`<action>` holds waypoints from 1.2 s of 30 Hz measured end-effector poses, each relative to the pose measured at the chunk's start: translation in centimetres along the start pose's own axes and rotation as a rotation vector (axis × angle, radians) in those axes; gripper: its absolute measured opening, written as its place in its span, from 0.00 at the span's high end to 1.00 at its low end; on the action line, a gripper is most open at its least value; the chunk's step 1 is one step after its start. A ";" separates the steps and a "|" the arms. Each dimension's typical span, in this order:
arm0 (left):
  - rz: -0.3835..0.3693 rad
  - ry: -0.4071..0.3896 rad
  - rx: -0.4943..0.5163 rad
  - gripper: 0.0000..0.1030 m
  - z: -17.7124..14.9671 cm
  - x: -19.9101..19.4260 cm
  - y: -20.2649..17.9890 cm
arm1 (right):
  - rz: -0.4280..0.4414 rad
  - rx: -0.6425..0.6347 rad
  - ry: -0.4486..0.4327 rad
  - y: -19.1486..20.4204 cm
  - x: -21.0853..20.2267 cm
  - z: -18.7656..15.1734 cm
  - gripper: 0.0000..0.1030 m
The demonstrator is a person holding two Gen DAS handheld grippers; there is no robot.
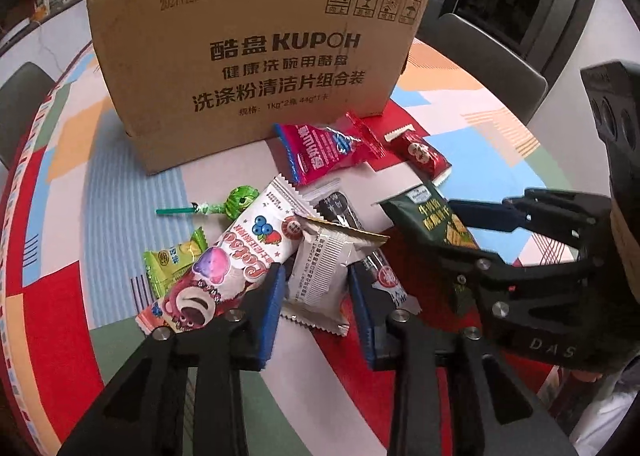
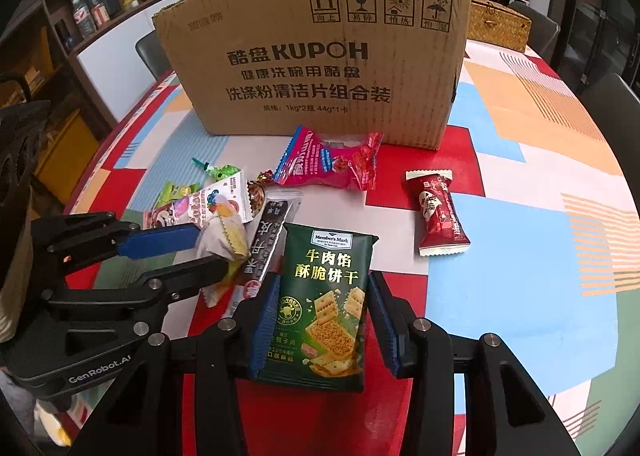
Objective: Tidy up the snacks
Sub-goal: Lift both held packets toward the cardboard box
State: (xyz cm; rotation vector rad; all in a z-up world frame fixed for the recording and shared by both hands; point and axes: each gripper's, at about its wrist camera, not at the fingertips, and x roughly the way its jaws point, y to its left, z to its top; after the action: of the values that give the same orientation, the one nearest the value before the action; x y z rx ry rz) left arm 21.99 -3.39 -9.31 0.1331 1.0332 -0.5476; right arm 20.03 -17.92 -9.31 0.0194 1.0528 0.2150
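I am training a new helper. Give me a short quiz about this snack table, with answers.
1. True or false: the green lollipop is inside the cardboard box.
2. The right gripper holds: A red candy, B green cracker packet, C pink bag?
3. What lies between the fingers of the left gripper?
Key: 1 false; 2 B; 3 the white packet.

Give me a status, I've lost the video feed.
Right gripper shut on green cracker pack. Left gripper straddles white packet, grip unclear. Cardboard box behind pile, nothing blocking.
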 end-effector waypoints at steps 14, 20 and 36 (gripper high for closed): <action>0.024 -0.005 -0.026 0.72 0.9 0.3 -0.6 | 0.003 0.020 -0.004 -0.7 -0.3 0.1 0.56; 0.049 -0.057 -0.048 0.72 1.8 -2.6 -0.8 | 0.015 0.019 -0.040 -0.8 -1.7 0.7 0.56; 0.108 -0.293 -0.036 0.72 7.2 -11.2 -2.2 | 0.027 -0.008 -0.290 -0.9 -10.0 6.1 0.56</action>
State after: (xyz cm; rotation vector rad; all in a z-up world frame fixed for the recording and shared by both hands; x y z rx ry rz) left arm 22.20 -3.72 4.16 0.0739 0.7454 -0.4347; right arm 20.68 -20.12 2.26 0.0565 0.7634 0.2335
